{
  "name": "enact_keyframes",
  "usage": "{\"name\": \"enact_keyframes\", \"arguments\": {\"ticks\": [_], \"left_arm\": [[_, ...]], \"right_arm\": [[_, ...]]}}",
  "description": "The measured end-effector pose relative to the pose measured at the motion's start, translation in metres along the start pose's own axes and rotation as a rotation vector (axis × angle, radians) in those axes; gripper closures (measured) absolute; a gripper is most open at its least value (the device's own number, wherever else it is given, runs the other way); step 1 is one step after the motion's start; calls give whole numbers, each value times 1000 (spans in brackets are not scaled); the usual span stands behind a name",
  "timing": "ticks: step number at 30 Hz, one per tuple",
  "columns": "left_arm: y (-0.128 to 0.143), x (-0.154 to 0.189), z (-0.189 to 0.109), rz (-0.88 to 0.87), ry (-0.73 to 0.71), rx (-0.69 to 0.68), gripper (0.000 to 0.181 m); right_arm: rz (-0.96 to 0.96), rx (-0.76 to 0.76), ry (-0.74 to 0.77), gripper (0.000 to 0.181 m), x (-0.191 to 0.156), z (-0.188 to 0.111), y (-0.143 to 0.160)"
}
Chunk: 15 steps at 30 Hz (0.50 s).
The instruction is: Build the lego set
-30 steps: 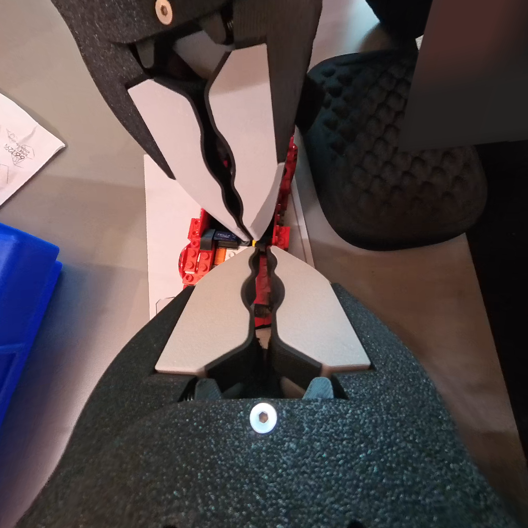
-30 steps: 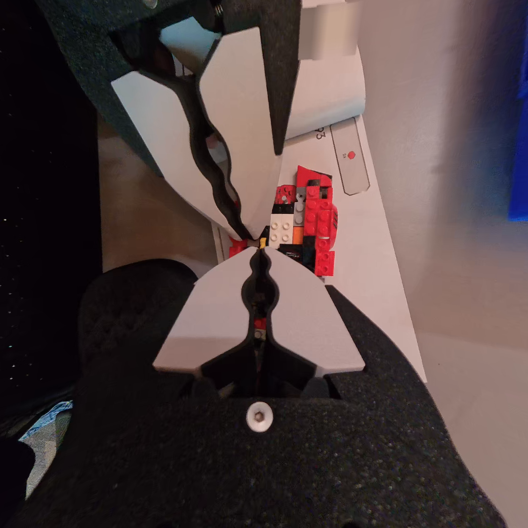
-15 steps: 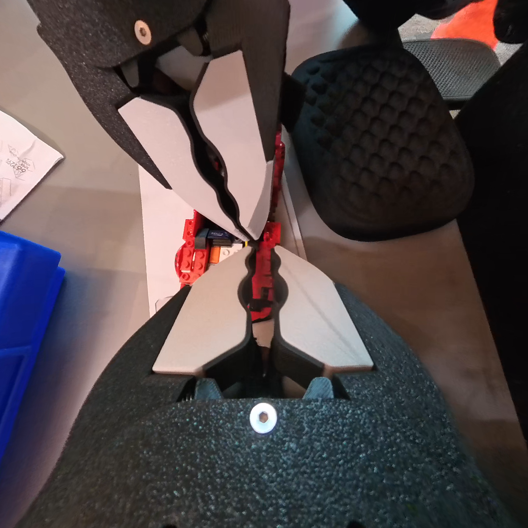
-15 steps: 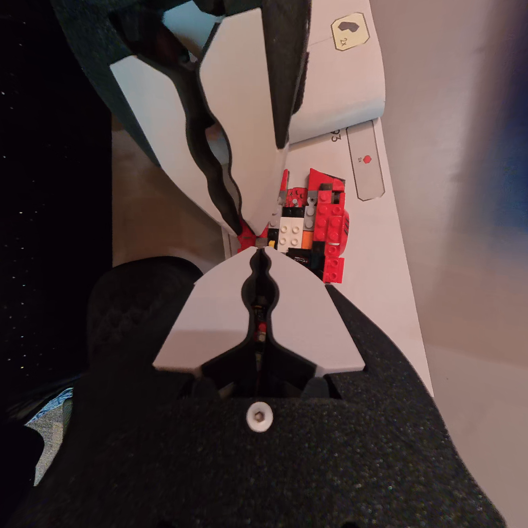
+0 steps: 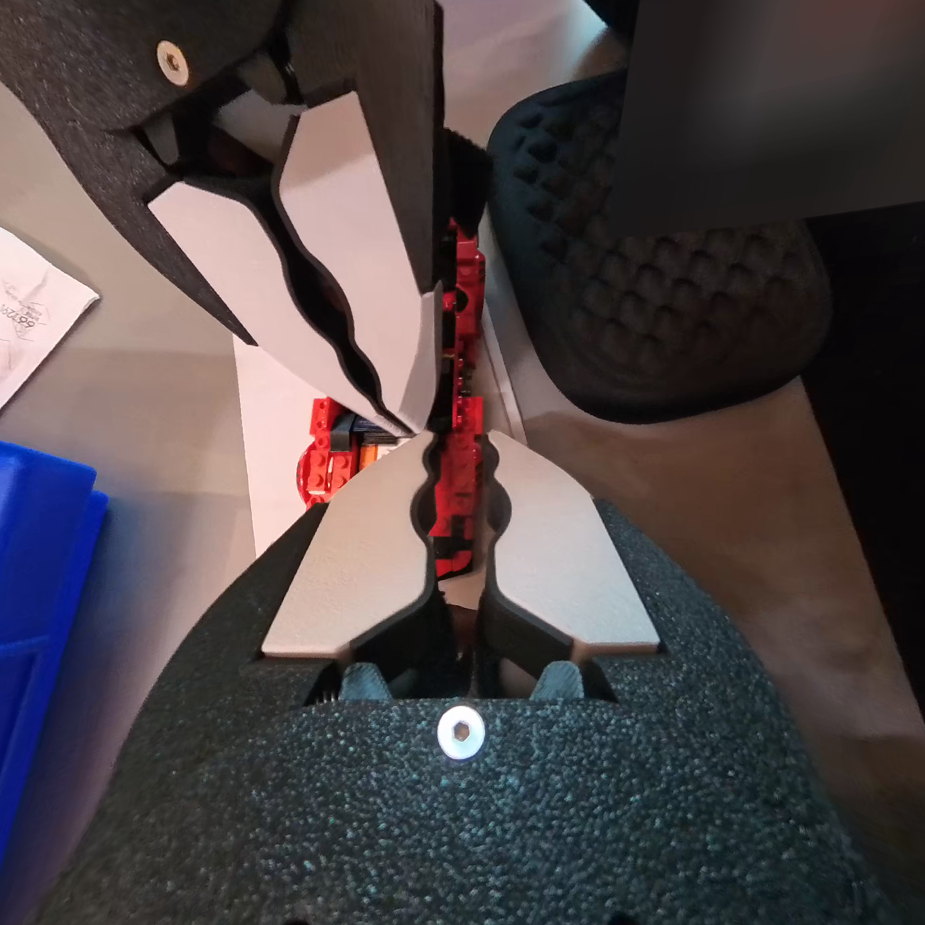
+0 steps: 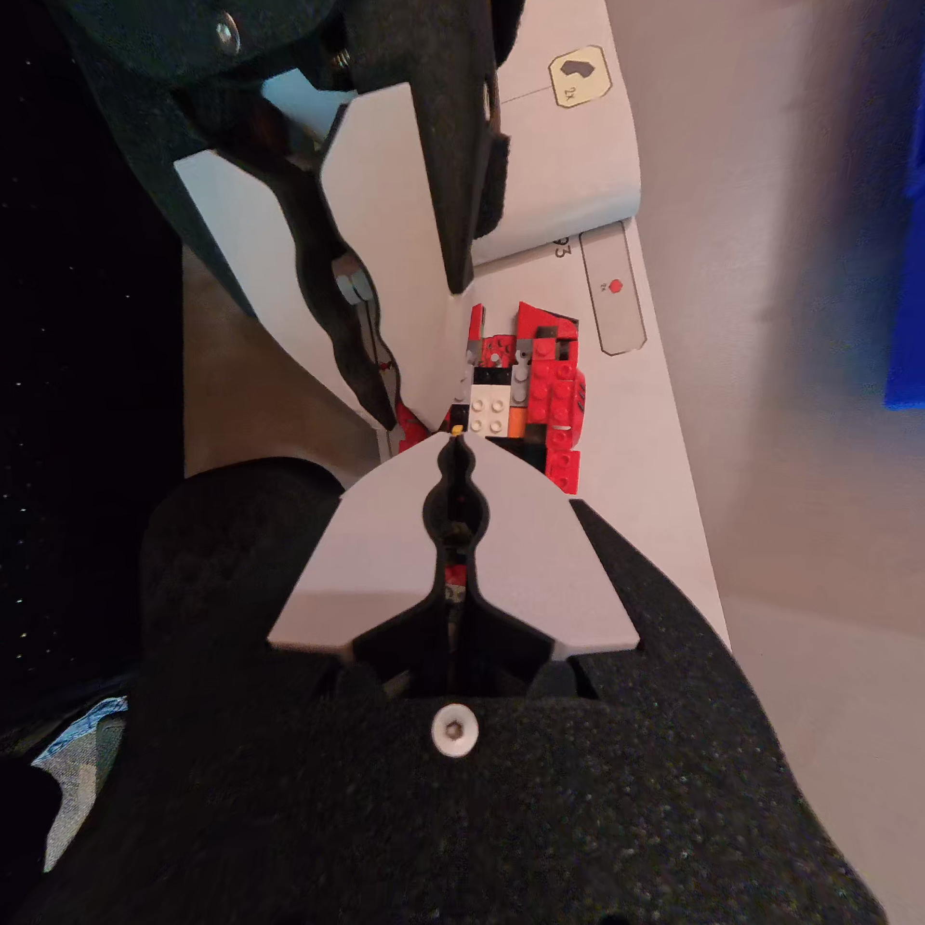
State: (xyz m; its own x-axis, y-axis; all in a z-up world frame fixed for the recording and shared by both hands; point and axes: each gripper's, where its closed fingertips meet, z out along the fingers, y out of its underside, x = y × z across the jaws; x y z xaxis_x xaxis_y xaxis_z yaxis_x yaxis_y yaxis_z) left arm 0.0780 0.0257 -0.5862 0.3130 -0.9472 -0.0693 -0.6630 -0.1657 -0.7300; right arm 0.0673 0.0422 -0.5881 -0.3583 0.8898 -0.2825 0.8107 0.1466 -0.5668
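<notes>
A red, black and white lego model [image 6: 550, 390] lies on the open instruction booklet [image 6: 625, 500]. My right gripper [image 6: 455, 438] is shut on a small yellow piece [image 6: 456, 429] and holds it at the model's near edge. My left gripper [image 6: 413, 425] comes in from the top, tip to tip with the right one. In the left wrist view my left gripper [image 5: 460, 440] is slightly open, and the model's red side [image 5: 458, 480] shows in the gap. The right gripper [image 5: 418, 430] points down from above onto the model [image 5: 325, 465].
A blue bin [image 5: 40, 575] stands at the left and also shows in the right wrist view [image 6: 906, 300]. A loose printed paper sheet [image 5: 35, 310] lies on the grey table. A black dimpled chair seat [image 5: 675, 300] sits past the table edge on the right. My two grippers' fingertips are within a few centimetres of each other.
My left gripper's fingers have parted a little around the model's red side. The right gripper still holds the yellow piece at the model. Both views have shifted slightly.
</notes>
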Motion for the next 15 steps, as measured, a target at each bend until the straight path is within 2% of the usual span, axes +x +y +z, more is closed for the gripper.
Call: {"name": "enact_keyframes", "arguments": {"ticks": [15], "left_arm": [[1,-1,0,1,-6,-3,169]], "right_arm": [[-32,-23,14,181,-1,2,3]]}}
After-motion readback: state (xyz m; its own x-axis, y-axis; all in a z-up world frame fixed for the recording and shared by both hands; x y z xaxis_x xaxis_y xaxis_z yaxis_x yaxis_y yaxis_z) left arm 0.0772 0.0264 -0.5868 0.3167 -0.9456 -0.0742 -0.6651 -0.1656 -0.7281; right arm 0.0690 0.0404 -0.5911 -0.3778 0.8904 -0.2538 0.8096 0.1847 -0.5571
